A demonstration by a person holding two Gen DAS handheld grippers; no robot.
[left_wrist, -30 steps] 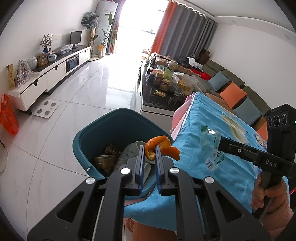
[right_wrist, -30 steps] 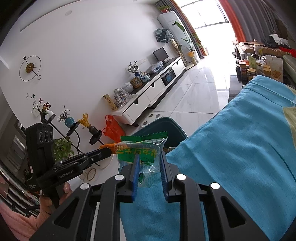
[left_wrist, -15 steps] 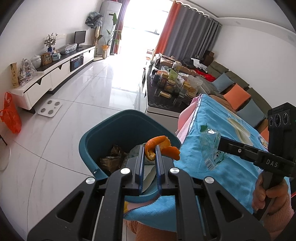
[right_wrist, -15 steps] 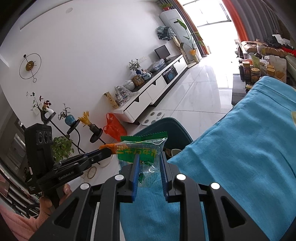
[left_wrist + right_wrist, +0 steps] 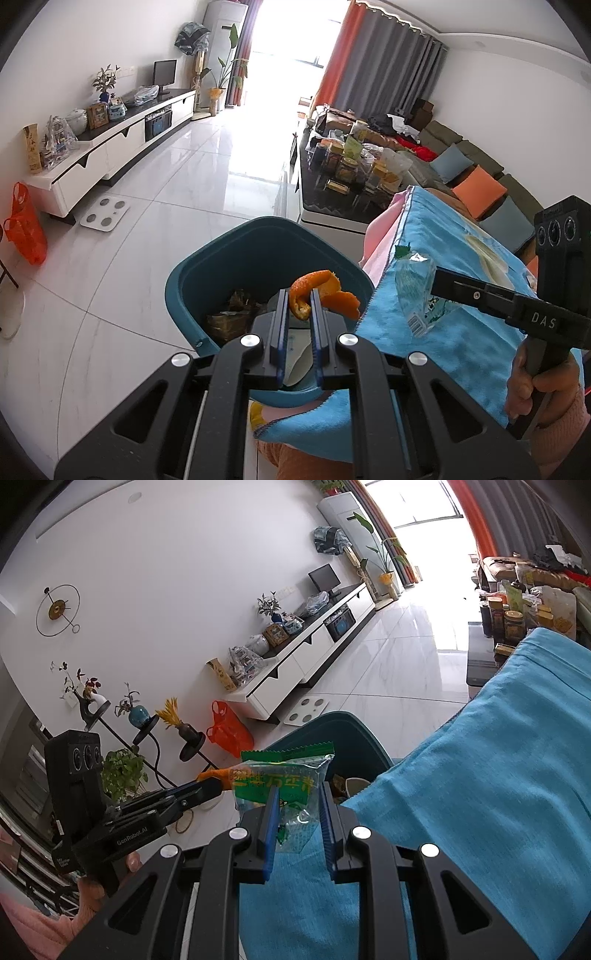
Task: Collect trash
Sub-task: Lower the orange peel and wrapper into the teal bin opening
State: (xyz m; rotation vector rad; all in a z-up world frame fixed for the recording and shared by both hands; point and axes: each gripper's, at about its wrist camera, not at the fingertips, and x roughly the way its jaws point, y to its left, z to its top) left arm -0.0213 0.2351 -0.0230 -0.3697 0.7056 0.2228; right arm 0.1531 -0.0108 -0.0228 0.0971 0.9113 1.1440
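Observation:
My left gripper (image 5: 300, 300) is shut on a curl of orange peel (image 5: 319, 292) and hangs over the teal trash bin (image 5: 207, 266). Brown wrappers and pale scraps lie inside the bin. My right gripper (image 5: 298, 794) is shut on a clear plastic wrapper with green print (image 5: 282, 781), held above the edge of the blue cloth (image 5: 498, 775) beside the bin (image 5: 354, 734). In the left wrist view the right gripper (image 5: 436, 282) reaches in from the right with the wrapper (image 5: 415, 295) hanging from it. In the right wrist view the left gripper (image 5: 212, 784) comes in from the left.
The blue cloth (image 5: 450, 332) covers a surface right of the bin, over a pink layer (image 5: 380, 236). A dark table crowded with jars (image 5: 351, 166) stands behind. A white scale (image 5: 105, 218) and an orange bag (image 5: 24, 229) sit on the tiled floor by the TV cabinet (image 5: 110, 144).
The view over the bin has shifted slightly, with the bin sitting a little further right. Both grippers keep the same hold on the peel and the wrapper.

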